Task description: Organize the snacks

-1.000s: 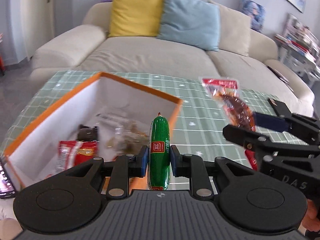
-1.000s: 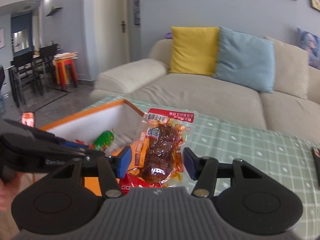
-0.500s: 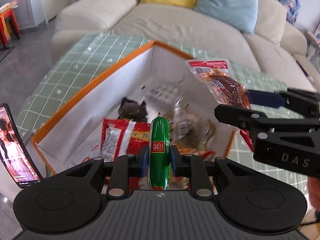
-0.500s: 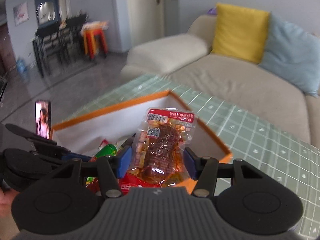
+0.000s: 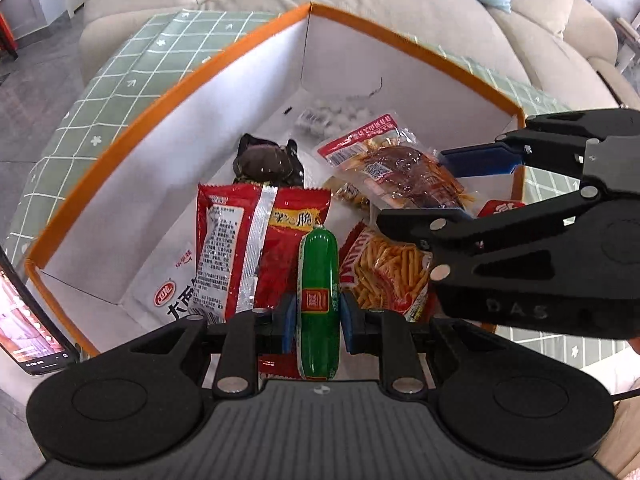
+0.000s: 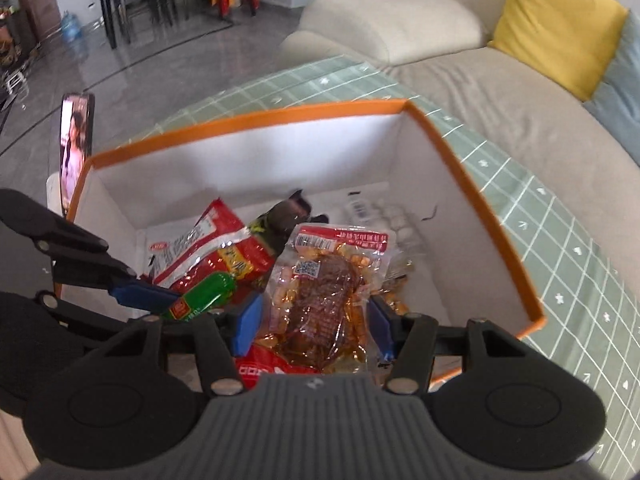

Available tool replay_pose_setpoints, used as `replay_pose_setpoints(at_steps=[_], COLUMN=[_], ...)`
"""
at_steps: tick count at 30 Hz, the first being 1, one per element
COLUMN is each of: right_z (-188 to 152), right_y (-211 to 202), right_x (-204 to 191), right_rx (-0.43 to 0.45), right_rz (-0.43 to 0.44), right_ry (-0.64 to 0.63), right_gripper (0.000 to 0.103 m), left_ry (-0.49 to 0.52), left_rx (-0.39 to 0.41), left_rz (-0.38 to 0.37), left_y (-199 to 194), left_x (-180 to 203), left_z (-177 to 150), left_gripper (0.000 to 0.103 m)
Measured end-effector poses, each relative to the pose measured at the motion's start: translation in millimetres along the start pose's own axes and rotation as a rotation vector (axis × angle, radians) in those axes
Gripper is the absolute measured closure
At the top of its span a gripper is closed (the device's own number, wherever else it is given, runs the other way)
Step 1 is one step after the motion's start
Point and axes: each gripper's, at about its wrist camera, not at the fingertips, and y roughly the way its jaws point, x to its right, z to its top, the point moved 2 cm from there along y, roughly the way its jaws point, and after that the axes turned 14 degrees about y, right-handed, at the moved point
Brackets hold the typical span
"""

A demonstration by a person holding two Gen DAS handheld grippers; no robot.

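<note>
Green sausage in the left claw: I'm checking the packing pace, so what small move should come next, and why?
Probably open the left claw and let the green sausage drop. It is pinched between the pads, already hanging inside the orange-rimmed box above the red snack bag, so nothing seems left but the release.

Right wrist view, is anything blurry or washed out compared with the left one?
Right wrist view: the orange-rimmed box edge is smeared by motion, and the clear meat packet shows glare. Left wrist view: sharper, the green sausage label is readable, though the box's white wall is overexposed; both bend straight edges, fisheye.
</note>
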Motion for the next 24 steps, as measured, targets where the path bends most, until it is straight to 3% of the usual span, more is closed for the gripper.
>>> replay_pose_setpoints(at_steps=[9,11,14,17,24], right_z=[-7,-7,-7,-8,-13], right_y=[6,4,-2,-11,-47], right_x=[-3,-1,2,7,23], right_rx=[-0.012,-0.005,0.007,0.038,0.169], right_rz=[0.006,0.019,0.028,0.03,-0.011], right_ry=[-0.02,-0.018,-0.002,0.024,0.13], right_gripper=[0.045,0.043,0.042,0.038,0.024], left_ry=[0.022,0.024,0.026,0.039,0.028], left_rx=[-0.033,-0.039,-0.036,-0.008,0.048], left_rz=[0.006,0.011,0.014,0.068,0.095], left_y=[4,4,3,-6,-31], left_x=[6,8,9,10,11], left_z=[-1,-1,-1,-2,1], left_gripper=[0.077,0.073,0.046,0.033,0.029])
